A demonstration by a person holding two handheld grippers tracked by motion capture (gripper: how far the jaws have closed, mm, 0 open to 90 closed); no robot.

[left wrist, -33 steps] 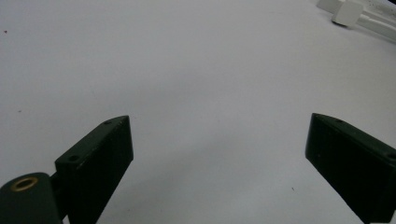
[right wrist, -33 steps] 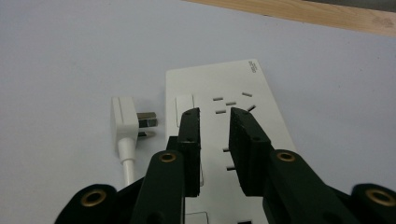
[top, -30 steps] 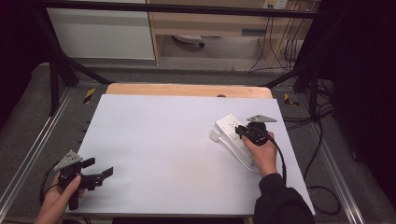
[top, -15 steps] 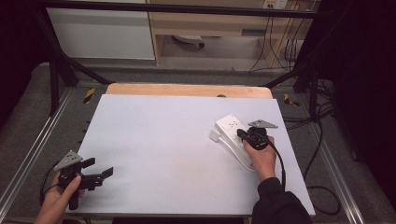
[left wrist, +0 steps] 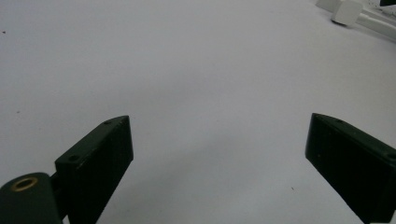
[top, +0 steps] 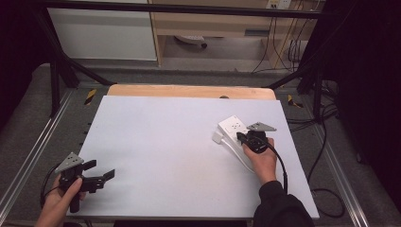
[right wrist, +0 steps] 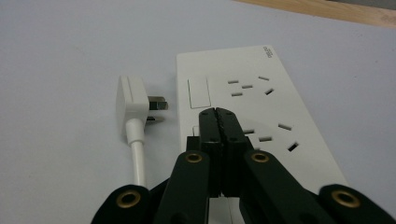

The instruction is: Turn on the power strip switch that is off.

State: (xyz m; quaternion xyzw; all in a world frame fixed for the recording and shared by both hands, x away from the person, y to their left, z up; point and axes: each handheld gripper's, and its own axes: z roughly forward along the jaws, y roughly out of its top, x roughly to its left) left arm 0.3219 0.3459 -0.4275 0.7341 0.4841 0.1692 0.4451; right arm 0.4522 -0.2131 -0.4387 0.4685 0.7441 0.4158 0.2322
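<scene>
The right tool (right wrist: 218,114) is clenched, its two matte black jaws pressed flat together with nothing between them, brass rivets showing on the linkage behind. The tips rest over a strip (right wrist: 252,107), a flat rectangular block of smooth white plastic directly under and ahead of the tool; whether they touch it cannot be told. Its face carries sets of narrow slots in groups, a rectangular rocker switch ahead-left of the tips, and small grey lettering at the far corner, too small to read. Just left of the tips lies a plug (right wrist: 133,100), white and boxy, with dull metal prongs pointing toward the strip and a round white cord (right wrist: 137,163) running back alongside the tool. The left tool (top: 99,176) is released, jaws spread wide, well apart from the strip, above the bare counter (top: 165,142), a smooth pale matte sheet with a wooden edge at the far side.
</scene>
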